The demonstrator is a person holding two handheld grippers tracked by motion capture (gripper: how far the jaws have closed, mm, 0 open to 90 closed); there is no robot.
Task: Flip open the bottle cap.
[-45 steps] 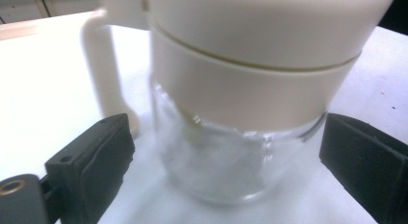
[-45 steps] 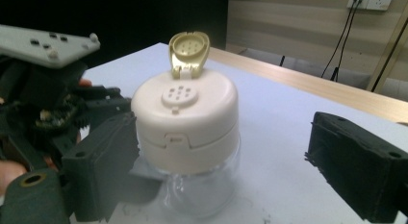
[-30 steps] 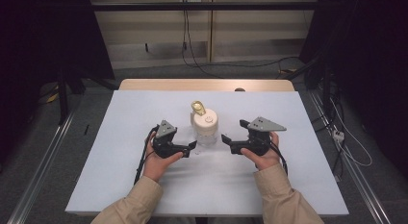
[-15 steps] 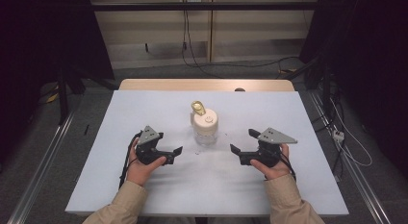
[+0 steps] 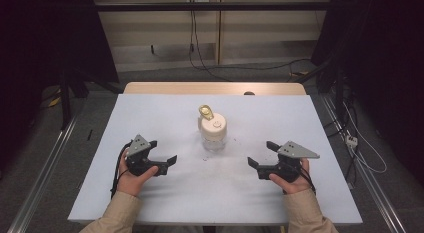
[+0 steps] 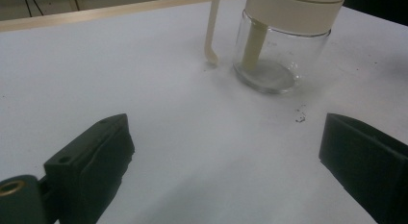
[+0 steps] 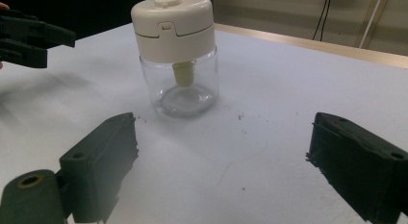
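Either side of the jar (image 5: 213, 134), left tongs (image 5: 163, 154) and right tongs (image 5: 261, 154), agape, well apart.

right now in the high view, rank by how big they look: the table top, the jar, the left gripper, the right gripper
1. table top, by far the largest.
2. right gripper and left gripper: they look alike, no clear order.
3. jar, somewhat smaller than either.

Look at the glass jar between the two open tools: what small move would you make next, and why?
Probably bring the right tool forward toward the jar and line its open jaws up with the glass body. The jar stands upright and alone mid-table with its cream lid on, both tools are open, empty and apart from it, and the left tool is no closer.
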